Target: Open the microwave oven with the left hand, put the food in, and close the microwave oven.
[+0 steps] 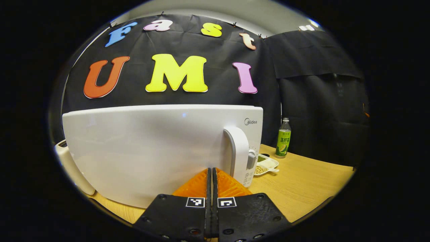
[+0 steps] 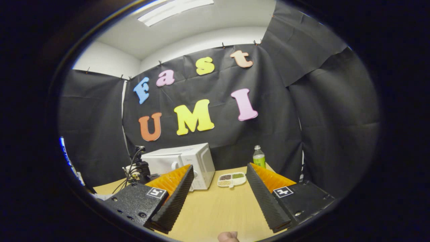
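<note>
The left gripper (image 1: 211, 174), fingers pressed together on nothing, points at the white microwave (image 1: 161, 148), whose door is shut; the handle (image 1: 238, 154) stands just right of the fingertips. The right gripper (image 2: 218, 174) is spread wide, and beyond its fingertips lies the food tray (image 2: 231, 179).

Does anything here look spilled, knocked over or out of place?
Nothing stands out. The microwave sits square on the table with its door shut, the divided food tray lies flat beside it with its contents in their compartments, and the green bottle stands upright behind the tray. No spill shows on the wood.
</note>
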### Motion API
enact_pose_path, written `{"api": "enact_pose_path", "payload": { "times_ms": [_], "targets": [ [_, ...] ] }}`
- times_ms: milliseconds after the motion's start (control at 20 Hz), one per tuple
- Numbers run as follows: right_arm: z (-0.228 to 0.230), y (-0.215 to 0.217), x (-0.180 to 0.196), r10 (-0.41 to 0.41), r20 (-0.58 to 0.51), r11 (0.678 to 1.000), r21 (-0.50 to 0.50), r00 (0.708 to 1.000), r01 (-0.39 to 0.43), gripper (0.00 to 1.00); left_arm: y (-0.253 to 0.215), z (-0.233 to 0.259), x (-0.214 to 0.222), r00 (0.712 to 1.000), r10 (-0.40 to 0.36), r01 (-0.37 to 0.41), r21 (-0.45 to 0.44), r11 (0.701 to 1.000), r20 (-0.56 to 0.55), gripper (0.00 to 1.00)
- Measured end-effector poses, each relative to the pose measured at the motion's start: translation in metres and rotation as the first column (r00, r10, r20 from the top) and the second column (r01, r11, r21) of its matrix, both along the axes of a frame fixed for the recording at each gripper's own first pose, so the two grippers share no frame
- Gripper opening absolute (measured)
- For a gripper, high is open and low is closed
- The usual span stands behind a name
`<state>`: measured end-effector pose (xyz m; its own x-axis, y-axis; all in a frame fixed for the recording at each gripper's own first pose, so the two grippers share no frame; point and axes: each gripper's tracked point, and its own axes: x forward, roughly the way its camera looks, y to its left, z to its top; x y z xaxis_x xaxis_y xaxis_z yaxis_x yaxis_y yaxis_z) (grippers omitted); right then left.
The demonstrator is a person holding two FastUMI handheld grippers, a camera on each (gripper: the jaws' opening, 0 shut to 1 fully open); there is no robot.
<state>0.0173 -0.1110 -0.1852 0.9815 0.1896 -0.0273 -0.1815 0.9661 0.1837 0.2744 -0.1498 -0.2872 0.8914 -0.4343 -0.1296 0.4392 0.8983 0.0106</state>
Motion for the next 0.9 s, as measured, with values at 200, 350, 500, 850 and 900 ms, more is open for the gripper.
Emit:
{"api": "enact_pose_path", "payload": {
  "times_ms": [200, 350, 500, 850, 900],
  "targets": [
    [-0.017, -0.005, 0.012, 0.006, -0.030, 1.000, 0.010, 1.000, -0.006, 0.91, -0.008, -0.001, 0.002, 1.000, -0.029, 0.029, -0.025, 0.999, -0.001, 0.00],
    [-0.026, -0.002, 0.015, 0.016, -0.048, 1.000, 0.024, 0.999, -0.015, 1.00, -0.009, -0.001, 0.002, 0.999, -0.037, 0.036, -0.037, 0.999, -0.003, 0.00],
    [-0.029, 0.000, 0.015, 0.023, -0.055, 0.999, 0.026, 0.998, -0.021, 1.00, -0.008, 0.001, 0.004, 1.000, -0.020, 0.020, -0.017, 1.000, 0.010, 0.00],
    [-0.035, 0.007, 0.011, 0.018, -0.071, 1.000, 0.008, 0.997, -0.018, 1.00, -0.005, -0.001, 0.017, 1.000, 0.005, -0.005, -0.032, 0.999, -0.005, 0.00],
    [-0.036, 0.009, 0.010, 0.024, -0.077, 1.000, 0.014, 0.997, -0.023, 1.00, -0.008, 0.003, 0.007, 1.000, 0.006, -0.007, -0.047, 0.999, -0.004, 0.00]
  ]
}}
